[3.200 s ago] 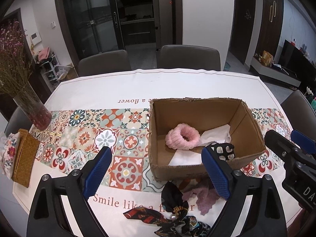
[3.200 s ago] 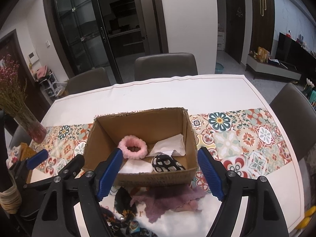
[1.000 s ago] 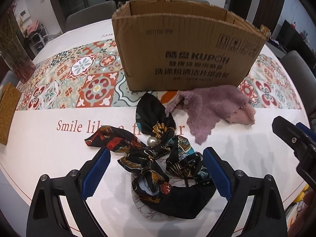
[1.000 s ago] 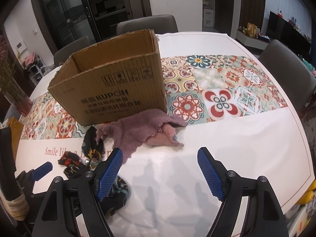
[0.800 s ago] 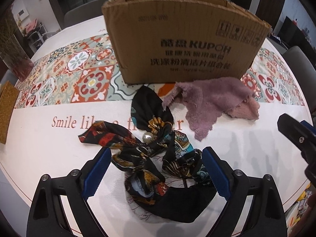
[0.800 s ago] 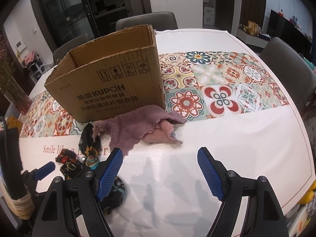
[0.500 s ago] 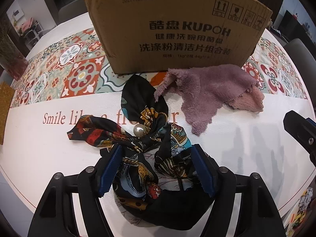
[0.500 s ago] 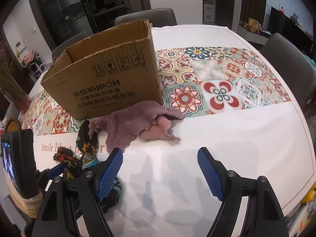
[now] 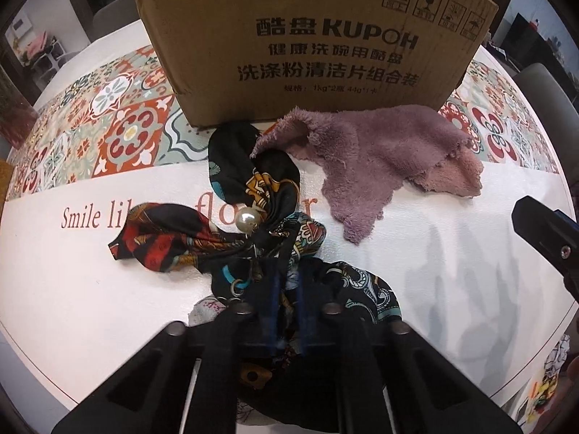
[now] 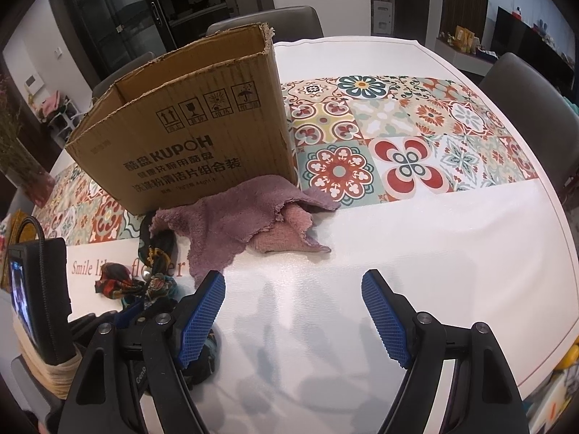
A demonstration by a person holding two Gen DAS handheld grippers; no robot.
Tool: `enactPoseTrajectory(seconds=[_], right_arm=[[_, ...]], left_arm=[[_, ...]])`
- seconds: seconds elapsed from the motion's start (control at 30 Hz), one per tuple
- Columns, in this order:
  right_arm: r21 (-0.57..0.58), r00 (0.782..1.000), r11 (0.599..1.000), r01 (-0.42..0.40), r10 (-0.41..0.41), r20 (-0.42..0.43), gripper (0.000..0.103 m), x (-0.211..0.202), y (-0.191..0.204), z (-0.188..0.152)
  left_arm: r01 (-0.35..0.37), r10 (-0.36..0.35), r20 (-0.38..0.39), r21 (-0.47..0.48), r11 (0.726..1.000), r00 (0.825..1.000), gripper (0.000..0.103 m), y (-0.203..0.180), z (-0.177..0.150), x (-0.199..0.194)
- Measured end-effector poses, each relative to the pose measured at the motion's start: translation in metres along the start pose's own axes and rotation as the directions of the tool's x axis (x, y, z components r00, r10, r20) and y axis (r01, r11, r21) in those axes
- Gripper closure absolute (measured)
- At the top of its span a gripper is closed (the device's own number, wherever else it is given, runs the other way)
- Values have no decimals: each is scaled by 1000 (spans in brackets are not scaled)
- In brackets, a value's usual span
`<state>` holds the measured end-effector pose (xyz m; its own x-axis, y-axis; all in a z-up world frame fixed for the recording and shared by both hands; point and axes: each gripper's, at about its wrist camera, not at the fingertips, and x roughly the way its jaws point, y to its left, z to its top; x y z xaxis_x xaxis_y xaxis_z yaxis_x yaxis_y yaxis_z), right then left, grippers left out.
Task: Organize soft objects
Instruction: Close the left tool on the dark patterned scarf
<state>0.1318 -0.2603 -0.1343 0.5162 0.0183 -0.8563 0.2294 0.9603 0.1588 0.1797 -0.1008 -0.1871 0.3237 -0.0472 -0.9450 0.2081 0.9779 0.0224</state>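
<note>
A black patterned scarf bow with a pearl lies on the white tablecloth in front of the cardboard box. My left gripper points steeply down, and its jaws are closing tight on the bow's near fabric, which is pinched between the blue pads. A crumpled purple fleece cloth lies to the right of the bow, against the box's base. In the right wrist view the purple cloth lies ahead and to the left of my right gripper. That gripper hangs open above bare tablecloth with nothing between its fingers. The bow is at its left.
The box stands on a tiled table runner, and its inside is hidden. Grey chairs ring the table. A vase of dried flowers stands at the far left. The table's curved edge runs close on the right.
My left gripper has come down onto the patterned bow, and its jaws have gone from wide open to pinched on the fabric. The right gripper has stayed open and barely moved.
</note>
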Motion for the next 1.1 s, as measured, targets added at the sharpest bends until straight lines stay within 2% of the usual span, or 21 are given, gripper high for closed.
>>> enactPoseTrajectory(seconds=[0.4,0.67,0.83,0.97,1.1], right_arm=[[-16,1000,1000,-13,13,20,24,-3,13,12],[-54,1000,999,4,-3,16,24,18,29,23],[-74,1000,997,15,-15,0,24,37,37,29],[-100,998,993,55,-54,18,24,50,39,32],[-86,998,995,54,-58,-35,24,73,33,34]], left_arm=[[2,1,88,-34,999,996,98,18,13,-31],[-48,59,149,-78,996,987,98,41,22,-45],[-63,79,139,-112,992,987,98,55,25,-38],[-67,83,130,-120,991,988,98,59,27,-29],[-67,80,116,-110,992,990,98,58,29,-20]])
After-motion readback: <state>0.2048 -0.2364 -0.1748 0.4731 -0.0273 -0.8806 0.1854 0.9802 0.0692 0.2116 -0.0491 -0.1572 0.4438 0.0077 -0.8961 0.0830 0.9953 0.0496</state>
